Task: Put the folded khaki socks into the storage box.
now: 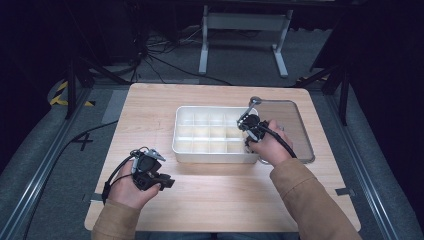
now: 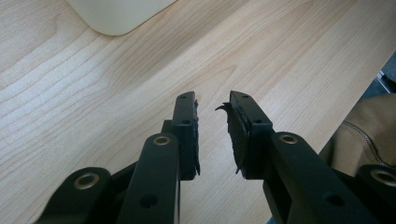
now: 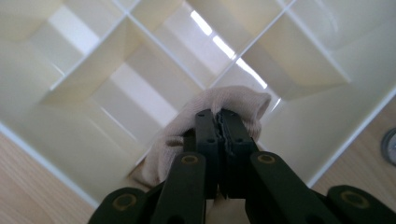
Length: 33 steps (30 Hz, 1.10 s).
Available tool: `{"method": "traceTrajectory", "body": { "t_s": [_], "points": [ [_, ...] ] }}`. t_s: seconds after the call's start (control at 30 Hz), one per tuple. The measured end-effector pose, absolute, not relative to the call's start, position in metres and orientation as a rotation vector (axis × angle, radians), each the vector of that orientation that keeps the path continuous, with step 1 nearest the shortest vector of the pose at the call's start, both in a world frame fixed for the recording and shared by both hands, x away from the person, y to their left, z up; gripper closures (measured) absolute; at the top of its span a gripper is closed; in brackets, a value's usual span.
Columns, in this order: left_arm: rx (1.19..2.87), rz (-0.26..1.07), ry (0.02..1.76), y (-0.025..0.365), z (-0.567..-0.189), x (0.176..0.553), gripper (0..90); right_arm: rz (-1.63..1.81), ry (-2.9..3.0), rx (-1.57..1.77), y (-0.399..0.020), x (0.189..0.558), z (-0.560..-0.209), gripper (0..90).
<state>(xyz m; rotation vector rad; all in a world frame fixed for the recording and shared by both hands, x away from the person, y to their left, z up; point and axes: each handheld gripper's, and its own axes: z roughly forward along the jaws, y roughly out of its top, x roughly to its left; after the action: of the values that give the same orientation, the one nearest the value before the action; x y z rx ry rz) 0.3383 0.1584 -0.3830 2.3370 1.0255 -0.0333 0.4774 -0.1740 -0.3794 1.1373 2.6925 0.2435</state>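
A white box point(image 1: 182, 131) divided into several small compartments stands at the middle of the wooden table. My right gripper point(image 1: 248, 141) points down into its right front corner. In the right gripper view its jaws point(image 3: 219, 116) are shut on a beige knitted cloth point(image 3: 236, 100), which bunches around the black fingers above the box's dividers point(image 3: 154, 46). My left gripper point(image 1: 166, 182) rests low over the table at the front left, apart from the box. Its jaws point(image 2: 212, 100) stand open with nothing between them, and the pads point(image 2: 238, 135) look frayed.
A clear lid point(image 1: 292, 125) lies flat on the table against the box's right side. The box's rounded corner point(image 2: 116, 14) is beyond the left gripper. A tan sleeve point(image 2: 369, 135) is at its right. Bare wood point(image 1: 225, 195) lies between the hands.
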Motion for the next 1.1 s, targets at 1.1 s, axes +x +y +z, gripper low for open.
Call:
{"method": "traceTrajectory", "body": {
  "t_s": [1.1],
  "points": [
    [2.34, -0.047, 1.024, 0.158, -0.383, 0.339, 72.0, 0.451, 2.671, 1.192, -0.203, 0.467, -0.363, 75.4]
  ]
}}
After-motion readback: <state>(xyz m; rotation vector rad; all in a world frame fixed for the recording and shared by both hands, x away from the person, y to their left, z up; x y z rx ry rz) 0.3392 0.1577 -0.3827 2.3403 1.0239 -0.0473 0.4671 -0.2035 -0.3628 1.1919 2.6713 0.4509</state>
